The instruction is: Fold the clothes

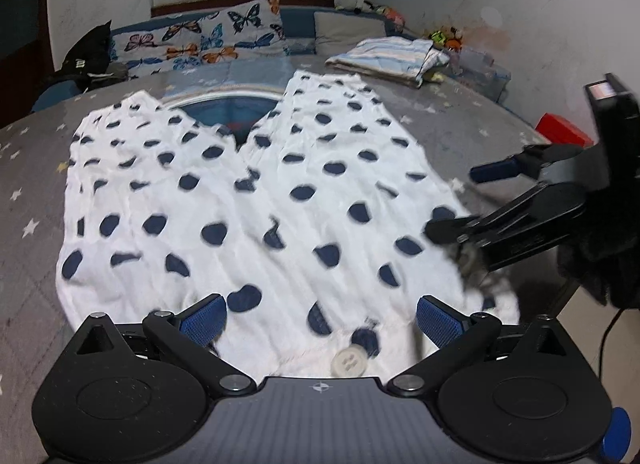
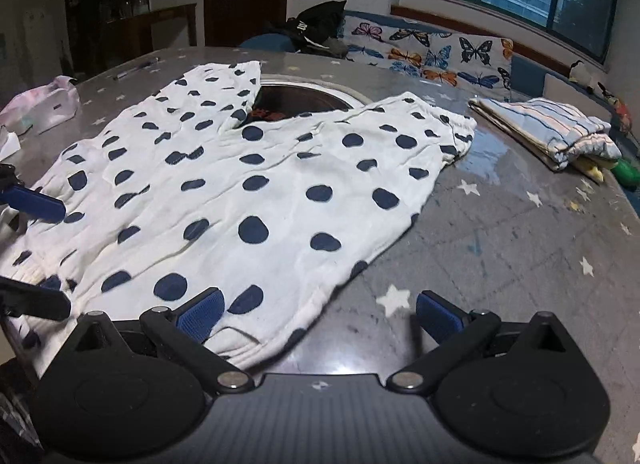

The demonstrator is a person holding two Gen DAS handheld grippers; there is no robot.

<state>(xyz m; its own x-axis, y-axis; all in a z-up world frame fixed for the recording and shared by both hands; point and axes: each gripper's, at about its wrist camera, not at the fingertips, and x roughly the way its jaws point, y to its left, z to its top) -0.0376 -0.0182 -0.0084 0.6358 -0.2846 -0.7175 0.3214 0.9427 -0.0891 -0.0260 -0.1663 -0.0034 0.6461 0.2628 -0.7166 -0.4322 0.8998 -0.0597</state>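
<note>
Claws left [image 1: 318, 318] and right [image 2: 318, 316] both gape wide, empty, over spotted shorts [image 1: 256, 199] on table [image 2: 520, 232].

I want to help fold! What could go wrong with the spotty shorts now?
The polka-dot shorts lie partly over a round opening in the table, so a leg might sag in. Both the left gripper and right gripper are open and hold nothing, so a pinch might catch just one layer.
</note>
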